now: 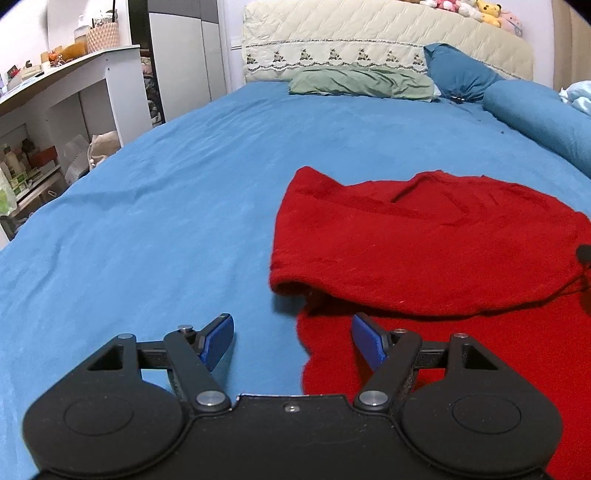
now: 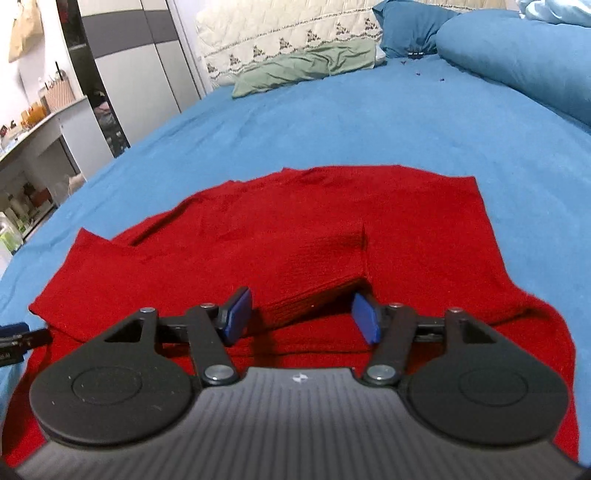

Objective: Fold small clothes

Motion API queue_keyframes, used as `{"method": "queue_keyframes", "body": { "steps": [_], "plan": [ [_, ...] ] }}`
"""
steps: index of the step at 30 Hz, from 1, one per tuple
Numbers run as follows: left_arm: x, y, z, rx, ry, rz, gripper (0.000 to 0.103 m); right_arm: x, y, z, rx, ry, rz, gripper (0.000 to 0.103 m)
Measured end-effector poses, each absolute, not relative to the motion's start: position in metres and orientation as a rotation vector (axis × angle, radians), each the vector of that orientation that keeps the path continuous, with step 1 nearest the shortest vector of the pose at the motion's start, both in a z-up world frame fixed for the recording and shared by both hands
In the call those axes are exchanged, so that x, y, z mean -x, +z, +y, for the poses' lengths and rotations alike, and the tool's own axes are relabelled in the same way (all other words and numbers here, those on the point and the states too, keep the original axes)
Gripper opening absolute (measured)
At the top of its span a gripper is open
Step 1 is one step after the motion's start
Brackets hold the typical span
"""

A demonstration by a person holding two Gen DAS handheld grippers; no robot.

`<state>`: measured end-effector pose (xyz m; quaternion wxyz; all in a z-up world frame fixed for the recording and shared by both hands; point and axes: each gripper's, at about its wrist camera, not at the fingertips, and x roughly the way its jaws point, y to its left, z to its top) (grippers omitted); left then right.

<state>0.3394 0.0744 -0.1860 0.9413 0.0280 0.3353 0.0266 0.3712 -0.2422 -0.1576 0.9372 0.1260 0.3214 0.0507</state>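
A red knit garment lies on the blue bedsheet, with a flap folded over onto its body. My left gripper is open and empty, low over the garment's left edge, one finger over the sheet and one over the red cloth. In the right wrist view the garment spreads wide, with a folded sleeve lying across its middle. My right gripper is open and empty just above the sleeve's near end. The left gripper's tip shows at the left edge.
A green pillow, blue pillows and a rolled blue duvet lie at the headboard. White shelves with clutter stand left of the bed. Bare sheet extends left and ahead of the garment.
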Motion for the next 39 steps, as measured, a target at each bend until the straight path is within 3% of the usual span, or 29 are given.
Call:
{"method": "queue_keyframes", "body": {
  "steps": [2,6,9,11,13,15,21,24,26,29,31,37,38,39],
  "plan": [
    [-0.34,-0.187,0.077,-0.055,0.06,0.685,0.076,-0.372,-0.155,-0.245,-0.276,0.104,0.653,0.077],
    [-0.341,-0.188,0.08,-0.05,0.068,0.685,0.076,-0.374,-0.148,-0.257,-0.374,0.068,0.656,0.095],
    [-0.342,-0.189,0.081,-0.055,0.068,0.686,0.076,-0.374,-0.148,-0.263,-0.427,0.048,0.669,0.092],
    [-0.343,-0.189,0.08,-0.053,0.072,0.687,0.076,-0.377,-0.152,-0.263,-0.406,0.039,0.682,0.069],
    [-0.344,-0.189,0.08,-0.05,0.073,0.686,0.076,-0.38,-0.155,-0.259,-0.362,0.031,0.697,0.038],
    [-0.345,-0.189,0.08,-0.05,0.071,0.682,0.076,-0.383,-0.154,-0.255,-0.341,0.052,0.697,0.021],
    [-0.357,-0.189,0.077,-0.049,0.033,0.671,0.072,-0.378,-0.112,-0.262,-0.227,0.057,0.568,0.02],
    [-0.366,-0.191,0.072,-0.043,-0.007,0.672,0.061,-0.376,-0.09,-0.285,-0.197,-0.007,0.509,0.02],
    [-0.372,-0.195,0.067,-0.051,-0.029,0.69,0.041,-0.378,-0.088,-0.301,-0.186,-0.037,0.511,0.02],
    [-0.375,-0.198,0.065,-0.041,-0.051,0.697,0.027,-0.381,-0.101,-0.314,-0.157,-0.058,0.547,0.02],
    [-0.372,-0.198,0.064,-0.039,-0.048,0.7,0.023,-0.384,-0.117,-0.316,-0.148,-0.06,0.586,0.02],
    [-0.362,-0.187,0.064,-0.071,-0.033,0.712,0.025,-0.376,-0.149,-0.315,-0.155,-0.084,0.648,0.025],
    [-0.359,-0.182,0.062,-0.079,-0.029,0.706,0.033,-0.372,-0.15,-0.315,-0.151,-0.098,0.648,0.028],
    [-0.355,-0.177,0.062,-0.085,-0.029,0.693,0.04,-0.368,-0.148,-0.315,-0.142,-0.105,0.644,0.044]
  ]
}}
